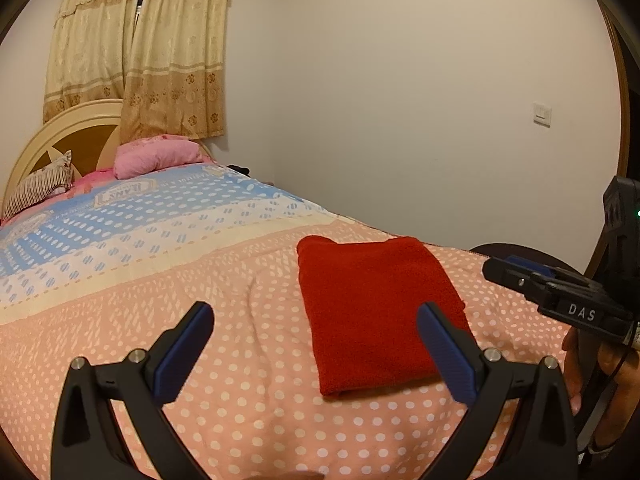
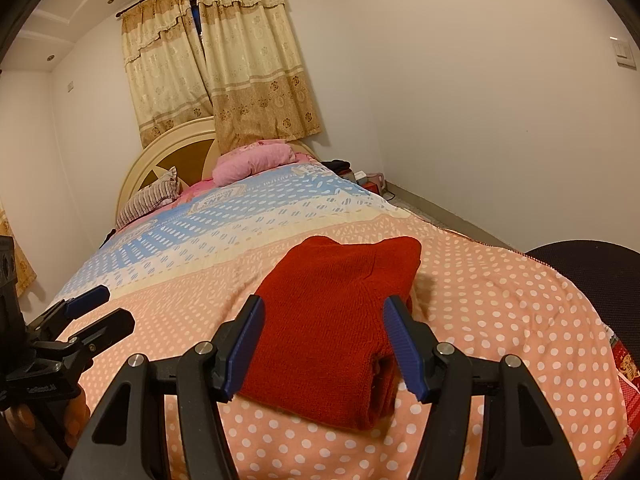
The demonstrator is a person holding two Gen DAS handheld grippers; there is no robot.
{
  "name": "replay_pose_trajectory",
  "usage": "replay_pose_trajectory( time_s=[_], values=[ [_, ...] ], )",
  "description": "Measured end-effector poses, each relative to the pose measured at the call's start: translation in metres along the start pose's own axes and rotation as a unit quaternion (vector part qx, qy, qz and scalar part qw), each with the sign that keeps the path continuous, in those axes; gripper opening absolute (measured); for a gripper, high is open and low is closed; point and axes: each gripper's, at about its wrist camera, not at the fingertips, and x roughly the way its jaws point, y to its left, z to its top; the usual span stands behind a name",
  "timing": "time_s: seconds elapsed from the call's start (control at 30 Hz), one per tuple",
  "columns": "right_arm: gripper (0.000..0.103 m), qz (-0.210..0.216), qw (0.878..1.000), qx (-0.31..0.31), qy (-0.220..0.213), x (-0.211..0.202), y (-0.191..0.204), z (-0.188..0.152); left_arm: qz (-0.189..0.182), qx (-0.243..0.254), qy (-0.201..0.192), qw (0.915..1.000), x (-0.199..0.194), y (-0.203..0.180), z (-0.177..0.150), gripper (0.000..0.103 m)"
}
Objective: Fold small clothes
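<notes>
A red knitted garment (image 1: 372, 312) lies folded into a neat rectangle on the pink dotted bedspread (image 1: 224, 360); it also shows in the right wrist view (image 2: 332, 336). My left gripper (image 1: 316, 316) is open and empty, held above the bedspread just left of the garment's near edge. My right gripper (image 2: 324, 312) is open and empty, its blue pads either side of the garment's near end, above it. The right gripper shows at the right edge of the left wrist view (image 1: 496, 266), and the left gripper at the left edge of the right wrist view (image 2: 104, 304).
The bed runs back to a cream headboard (image 2: 168, 152) with a pink pillow (image 2: 252, 160) and a striped pillow (image 2: 148, 200). Curtains (image 2: 224, 72) hang behind. A dark chair (image 2: 592, 276) stands at the bed's right corner. The wall is close on the right.
</notes>
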Motion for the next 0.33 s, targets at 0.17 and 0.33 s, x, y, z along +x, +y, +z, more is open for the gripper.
replay_pose_trajectory(
  time_s=[0.17, 0.33],
  values=[
    [0.063, -0.001, 1.0, 0.0, -0.001, -0.0003, -0.0001, 0.0, 0.007, 0.006, -0.005, 0.9999, -0.0006, -0.0002, -0.0005, 0.103],
    [0.063, -0.002, 1.0, -0.001, -0.003, -0.0021, 0.0013, 0.0001, 0.003, 0.011, -0.008, 0.9999, -0.0014, -0.002, -0.0011, 0.103]
  ],
)
